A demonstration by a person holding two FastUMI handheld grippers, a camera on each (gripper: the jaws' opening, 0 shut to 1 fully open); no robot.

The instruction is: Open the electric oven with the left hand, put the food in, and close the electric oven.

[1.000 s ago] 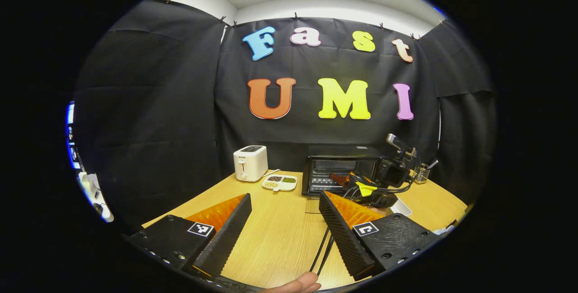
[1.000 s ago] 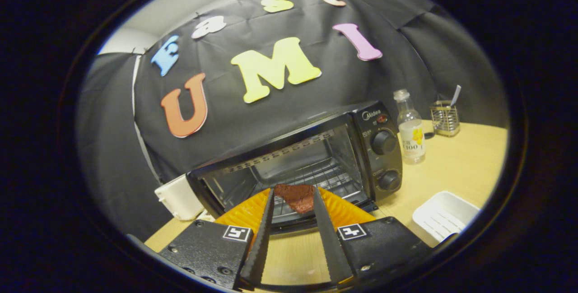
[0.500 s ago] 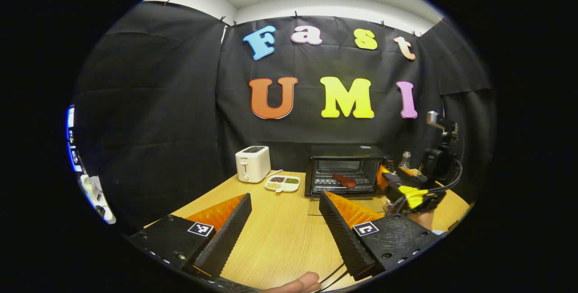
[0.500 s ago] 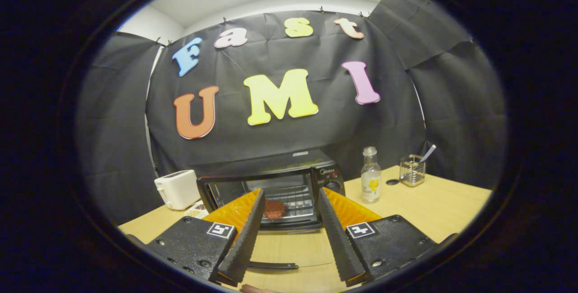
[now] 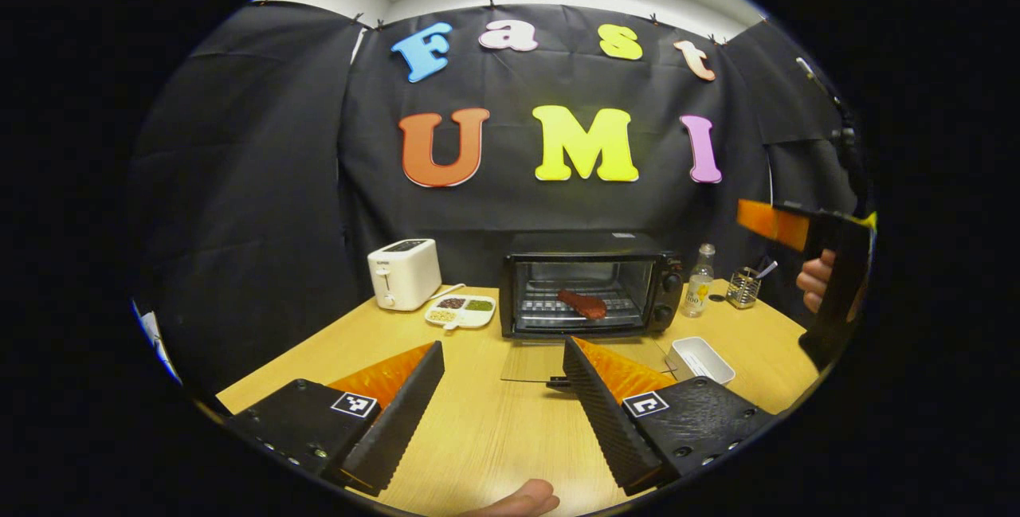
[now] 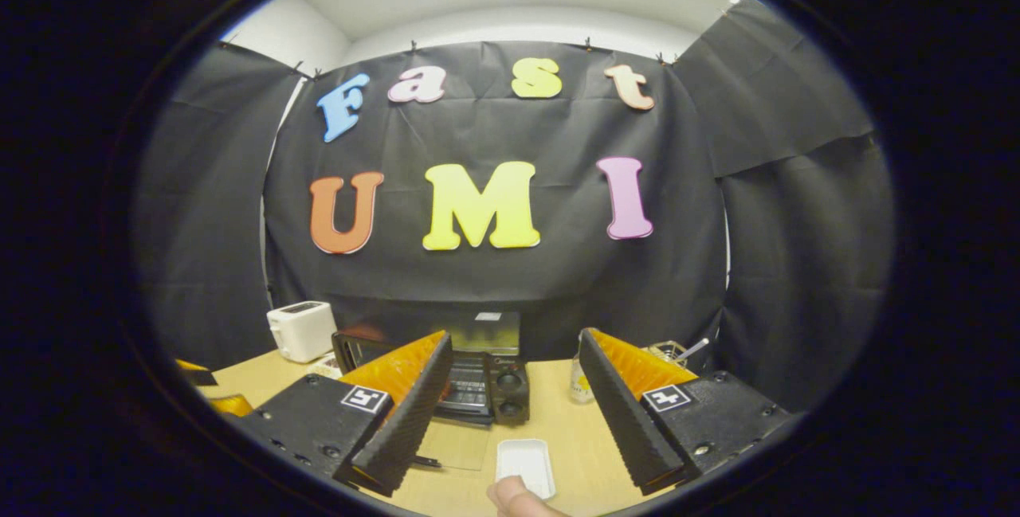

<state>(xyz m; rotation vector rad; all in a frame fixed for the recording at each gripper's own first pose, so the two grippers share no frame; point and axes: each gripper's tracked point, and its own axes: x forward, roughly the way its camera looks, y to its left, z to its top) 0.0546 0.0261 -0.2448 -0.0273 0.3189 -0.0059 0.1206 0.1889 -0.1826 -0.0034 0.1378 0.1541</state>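
The black electric oven (image 5: pixel 590 294) stands at the back of the wooden table, its glass door (image 5: pixel 550 359) folded down flat in front. A reddish-brown piece of food (image 5: pixel 582 303) lies on the oven's rack. In the left gripper view, my left gripper (image 5: pixel 502 348) hovers open over the table, well short of the door, nothing between its fingers. My right gripper (image 5: pixel 829 262) is high at the far right, held by a hand (image 5: pixel 813 278). In the right gripper view, my right gripper (image 6: pixel 516 338) is open and empty, raised well back from the oven (image 6: pixel 510 377).
A white toaster (image 5: pixel 404 272) and a divided dish of grains (image 5: pixel 460 310) sit left of the oven. To its right are a small bottle (image 5: pixel 700 280) and a wire holder (image 5: pixel 743 290). A white tray (image 5: pixel 700 359) lies in front of them.
The right gripper let go of the food on the oven rack, opened wide, and drew back up and to the right. The left gripper stayed open.
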